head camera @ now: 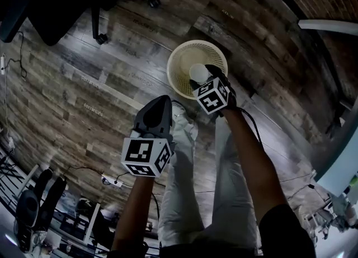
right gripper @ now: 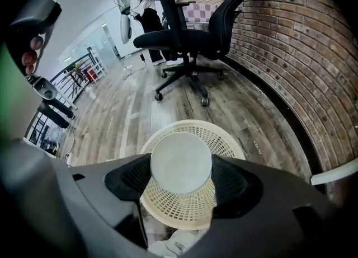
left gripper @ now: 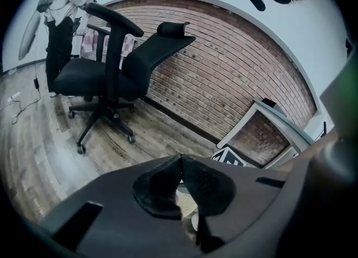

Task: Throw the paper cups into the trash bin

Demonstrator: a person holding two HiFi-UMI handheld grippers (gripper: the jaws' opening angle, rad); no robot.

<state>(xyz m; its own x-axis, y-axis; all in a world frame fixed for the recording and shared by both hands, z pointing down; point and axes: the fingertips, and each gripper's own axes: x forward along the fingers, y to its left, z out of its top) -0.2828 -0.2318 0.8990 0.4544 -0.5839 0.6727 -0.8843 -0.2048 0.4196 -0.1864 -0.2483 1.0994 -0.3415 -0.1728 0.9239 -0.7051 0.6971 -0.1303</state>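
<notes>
A cream mesh trash bin (head camera: 182, 61) stands on the wooden floor just ahead of the person's feet. My right gripper (head camera: 202, 79) hangs over its opening, shut on a white paper cup (head camera: 198, 73). In the right gripper view the cup's round bottom (right gripper: 180, 163) sits between the two black pads (right gripper: 126, 179), with the bin (right gripper: 184, 209) directly beneath. My left gripper (head camera: 161, 103) is lower left of the bin, its jaws pressed together with nothing in them. In the left gripper view the pads (left gripper: 159, 187) meet at the tip.
A black office chair (left gripper: 112, 72) stands on the floor by the brick wall (left gripper: 224, 78), also in the right gripper view as the chair (right gripper: 184, 33). The person's legs in light trousers (head camera: 184, 195) are below the bin. A power strip with cables (head camera: 111, 181) lies at lower left.
</notes>
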